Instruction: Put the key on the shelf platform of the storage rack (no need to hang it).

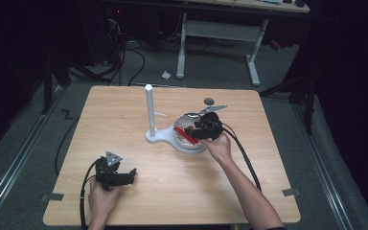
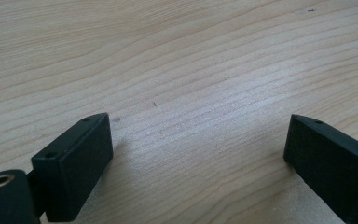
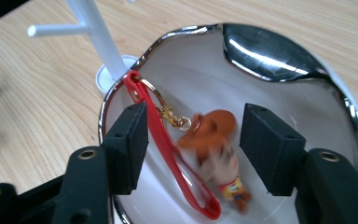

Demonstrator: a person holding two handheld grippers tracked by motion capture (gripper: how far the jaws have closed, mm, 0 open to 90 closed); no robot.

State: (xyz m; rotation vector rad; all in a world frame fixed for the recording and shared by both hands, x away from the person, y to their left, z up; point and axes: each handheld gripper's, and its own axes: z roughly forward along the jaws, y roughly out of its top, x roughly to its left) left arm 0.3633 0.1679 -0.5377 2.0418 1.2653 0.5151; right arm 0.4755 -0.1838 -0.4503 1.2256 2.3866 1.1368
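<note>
The keychain figure (image 3: pixel 216 154) is lying in the white bowl (image 3: pixel 279 51), between the released jaws of the right tool (image 3: pixel 193 149) — its red strap (image 3: pixel 168 154) is best kept clear of the rim. The left tool (image 2: pixel 198 154) is being rested released on the surface (image 2: pixel 177 60).

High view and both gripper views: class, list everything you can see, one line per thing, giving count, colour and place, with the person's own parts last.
Table: one, light wood, centre.
Bowl: one, white with silver rim, centre of the table.
Keychain figure: one, orange-brown, blurred, in the bowl between the right gripper's fingers, not pressed.
Strap: one, red, on the keychain, draped over the bowl's rim.
Stand: one, white, upright with side pegs, left of the bowl.
Desk: one, white-legged, behind the table.
Left gripper: black, open, near-left of the table.
Right gripper: black, open, over the bowl.
</note>
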